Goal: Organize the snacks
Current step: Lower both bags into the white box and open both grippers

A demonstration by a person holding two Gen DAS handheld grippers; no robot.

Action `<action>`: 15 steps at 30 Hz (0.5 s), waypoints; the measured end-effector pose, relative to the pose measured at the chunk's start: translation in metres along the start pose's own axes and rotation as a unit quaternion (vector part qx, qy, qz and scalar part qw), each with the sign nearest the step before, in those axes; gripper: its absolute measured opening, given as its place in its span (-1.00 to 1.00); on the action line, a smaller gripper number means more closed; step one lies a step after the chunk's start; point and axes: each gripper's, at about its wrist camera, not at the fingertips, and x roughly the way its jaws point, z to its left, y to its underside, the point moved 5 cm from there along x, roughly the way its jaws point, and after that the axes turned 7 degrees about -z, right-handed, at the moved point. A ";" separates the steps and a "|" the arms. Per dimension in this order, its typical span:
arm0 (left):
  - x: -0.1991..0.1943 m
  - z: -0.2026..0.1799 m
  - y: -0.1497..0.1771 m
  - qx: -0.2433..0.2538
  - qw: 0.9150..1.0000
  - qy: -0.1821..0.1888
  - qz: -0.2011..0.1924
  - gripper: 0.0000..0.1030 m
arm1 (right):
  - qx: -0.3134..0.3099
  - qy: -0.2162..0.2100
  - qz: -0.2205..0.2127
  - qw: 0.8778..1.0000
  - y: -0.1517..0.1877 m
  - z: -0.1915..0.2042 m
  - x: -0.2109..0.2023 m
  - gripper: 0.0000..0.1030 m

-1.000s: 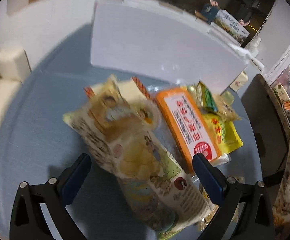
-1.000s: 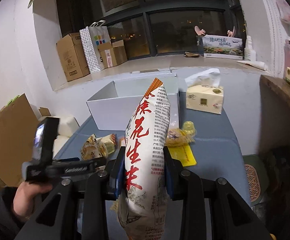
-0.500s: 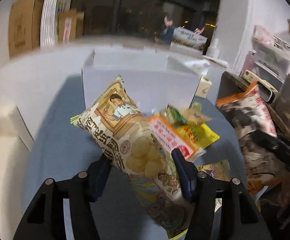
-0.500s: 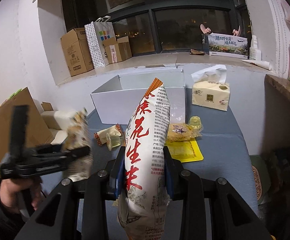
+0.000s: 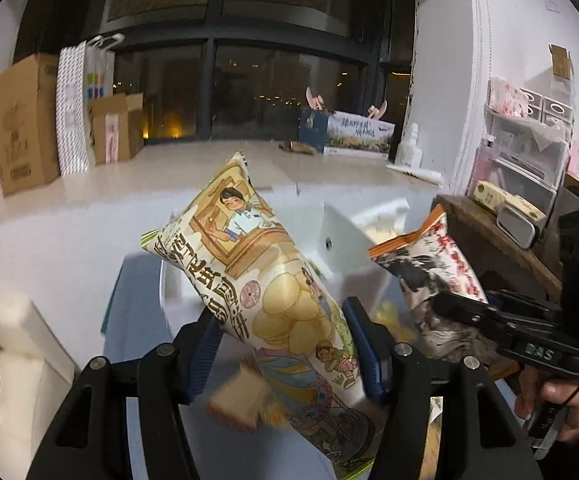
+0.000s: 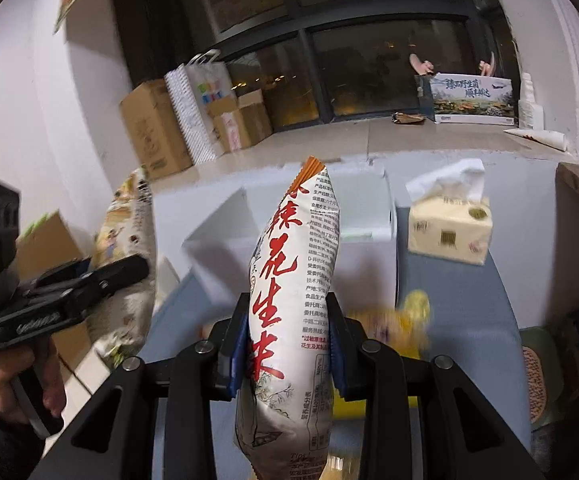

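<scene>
My left gripper is shut on a yellow chip bag with a cartoon boy and holds it up in the air, tilted left. My right gripper is shut on a white peanut bag with red characters, held upright. Each held bag also shows in the other view: the peanut bag at the right, the chip bag at the left. An open white box stands behind on the blue-grey table. Small snacks lie blurred on the table below.
A tissue box stands right of the white box. Yellow snack packets lie on the table. Cardboard boxes and a paper bag line the window ledge. A wooden shelf edge is at the right.
My left gripper closed on the chip bag, lifted it off the table and tilted up toward the white box. My right gripper moved forward with the peanut bag.
</scene>
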 end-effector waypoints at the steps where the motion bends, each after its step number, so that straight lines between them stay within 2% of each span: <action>1: 0.010 0.003 -0.013 0.003 1.000 -0.001 -0.002 0.26 | 0.006 -0.001 0.001 1.000 -0.007 -0.003 0.007 -0.29; 4: 0.039 0.010 -0.038 0.016 1.000 -0.012 -0.001 0.26 | 0.029 -0.001 0.006 1.000 -0.037 -0.016 0.038 -0.29; 7: 0.077 0.019 -0.060 0.045 0.998 -0.034 0.006 0.26 | 0.016 0.015 0.009 1.000 -0.063 -0.025 0.070 -0.29; 10: 0.105 0.023 -0.068 0.056 0.998 -0.039 0.016 0.26 | -0.011 0.045 0.015 0.999 -0.089 -0.035 0.101 -0.29; 12: 0.124 0.030 -0.069 0.068 0.995 -0.066 0.025 0.33 | -0.012 0.056 0.019 0.998 -0.104 -0.042 0.119 -0.27; 13: 0.135 0.035 -0.069 0.072 0.993 -0.084 0.030 0.44 | -0.010 0.062 0.018 0.998 -0.110 -0.045 0.124 -0.26; 14: 0.143 0.039 -0.066 0.067 0.993 -0.092 0.042 0.95 | -0.011 0.066 0.020 0.998 -0.114 -0.048 0.131 -0.19; 15: 0.149 0.044 -0.063 0.057 0.993 -0.093 0.053 1.00 | -0.014 0.072 0.028 0.997 -0.117 -0.050 0.139 0.31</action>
